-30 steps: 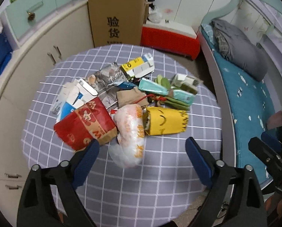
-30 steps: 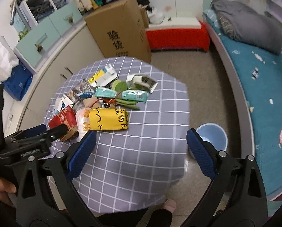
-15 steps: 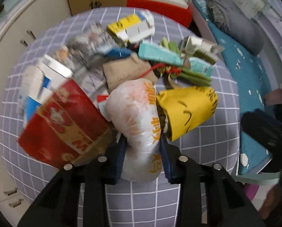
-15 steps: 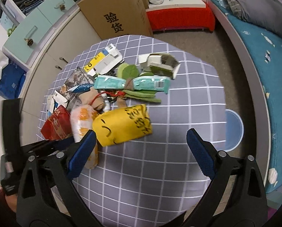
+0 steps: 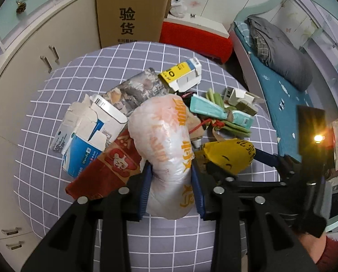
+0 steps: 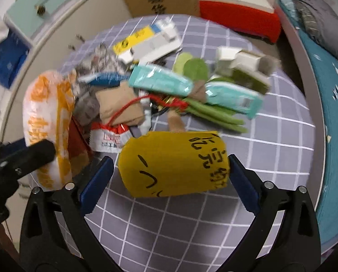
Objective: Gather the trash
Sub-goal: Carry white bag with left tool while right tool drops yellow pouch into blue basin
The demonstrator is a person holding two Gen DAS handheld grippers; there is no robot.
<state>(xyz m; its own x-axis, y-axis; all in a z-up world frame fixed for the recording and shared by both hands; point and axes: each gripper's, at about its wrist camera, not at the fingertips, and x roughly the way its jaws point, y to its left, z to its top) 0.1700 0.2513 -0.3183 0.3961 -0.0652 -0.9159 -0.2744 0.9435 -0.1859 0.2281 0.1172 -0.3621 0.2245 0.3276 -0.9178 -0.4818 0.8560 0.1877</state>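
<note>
right-wrist trash pile [image 6: 169, 83] motion-blurred, box lettering [image 6: 156, 1] unreadable

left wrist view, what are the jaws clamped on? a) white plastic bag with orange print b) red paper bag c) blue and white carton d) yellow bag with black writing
a: in the left wrist view the left gripper has both blue pads pressed against the sides of the white plastic bag with orange print, pinching it in.

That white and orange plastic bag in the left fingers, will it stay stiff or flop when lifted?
The white and orange bag looks puffy and crinkled, so probably light. It narrows where the left gripper pinches it, so likely soft and apt to sag. Glossy film may slip.
</note>
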